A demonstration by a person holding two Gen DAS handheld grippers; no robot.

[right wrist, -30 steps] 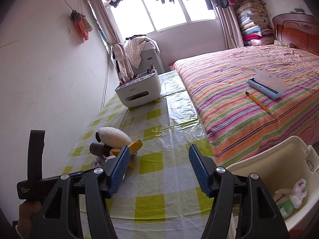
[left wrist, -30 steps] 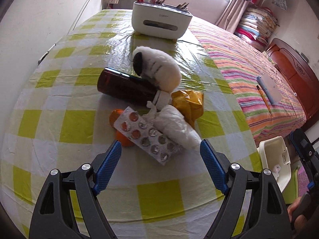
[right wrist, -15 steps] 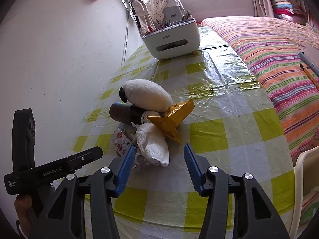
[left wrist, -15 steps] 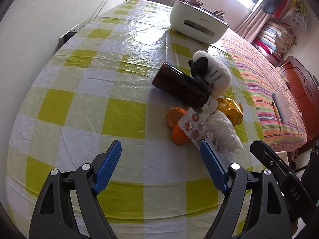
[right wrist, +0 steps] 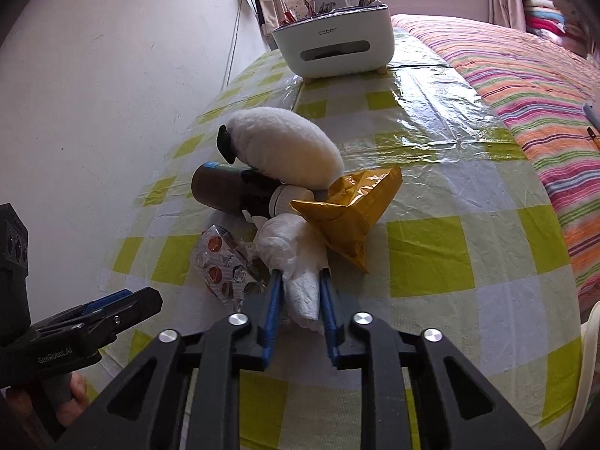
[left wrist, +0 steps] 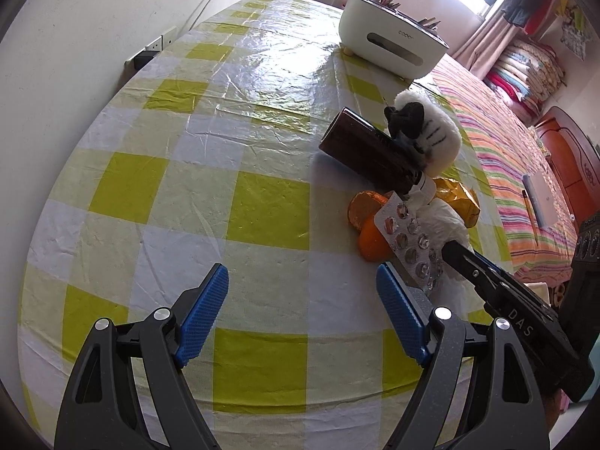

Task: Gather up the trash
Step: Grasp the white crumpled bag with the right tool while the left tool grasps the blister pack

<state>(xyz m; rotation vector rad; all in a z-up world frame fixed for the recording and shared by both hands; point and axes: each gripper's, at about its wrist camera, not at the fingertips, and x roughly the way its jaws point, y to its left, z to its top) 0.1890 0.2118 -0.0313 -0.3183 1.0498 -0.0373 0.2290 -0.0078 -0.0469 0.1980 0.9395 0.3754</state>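
A pile of trash lies on the yellow-checked table (left wrist: 187,172). My right gripper (right wrist: 299,285) is shut on a crumpled white tissue wad (right wrist: 296,258), which still rests on the table; the wad also shows in the left wrist view (left wrist: 444,221). Beside it lie a used pill blister (right wrist: 221,266) (left wrist: 407,240), a gold foil wrapper (right wrist: 352,206) (left wrist: 455,197), orange peel (left wrist: 369,221) and a brown bottle (right wrist: 232,189) (left wrist: 371,152) on its side. My left gripper (left wrist: 302,300) is open and empty, left of the pile.
A white plush toy (right wrist: 281,148) (left wrist: 431,131) leans on the bottle. A white organizer box (right wrist: 333,43) (left wrist: 390,39) stands at the far end. A striped bed (right wrist: 525,75) runs along the table's right side. A white bin rim (right wrist: 588,337) shows at right. A wall is at left.
My right gripper moved down and forward to the pile and closed on the tissue wad. My left gripper drifted left, away from the pile, staying open.
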